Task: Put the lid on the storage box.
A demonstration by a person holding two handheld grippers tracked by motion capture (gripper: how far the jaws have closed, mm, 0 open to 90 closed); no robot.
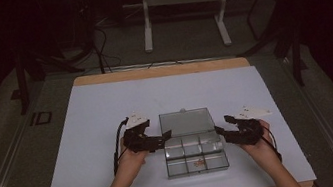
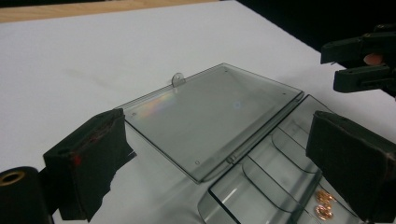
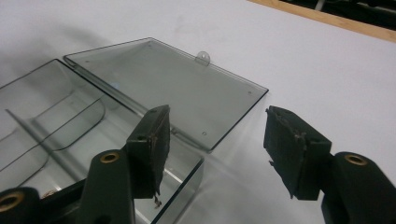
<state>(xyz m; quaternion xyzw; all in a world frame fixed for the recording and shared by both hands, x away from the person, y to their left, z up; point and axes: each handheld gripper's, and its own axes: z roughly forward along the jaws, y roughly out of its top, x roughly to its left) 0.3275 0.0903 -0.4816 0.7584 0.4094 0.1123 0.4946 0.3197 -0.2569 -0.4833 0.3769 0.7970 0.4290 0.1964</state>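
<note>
A clear plastic compartment box [image 1: 195, 156] lies open on the white table top, its lid [image 1: 185, 122] folded back flat on the far side. Small copper-coloured pieces [image 1: 198, 162] rest in one front compartment, and they show as the copper pieces [image 2: 323, 206] in the left gripper view. My left gripper [image 1: 164, 139] stands open at the box's left edge near the hinge, its jaws wide around the lid [image 2: 215, 112]. My right gripper [image 1: 220, 133] is open at the box's right edge. In the right gripper view one jaw hangs over the box's corner [image 3: 187, 163], the other over bare table.
The white board [image 1: 90, 136] has a wooden rim at front and back. Beyond the table stand a white frame's legs [image 1: 147, 30] and cables on the dark floor. The right gripper's jaws [image 2: 362, 65] appear at the top right of the left gripper view.
</note>
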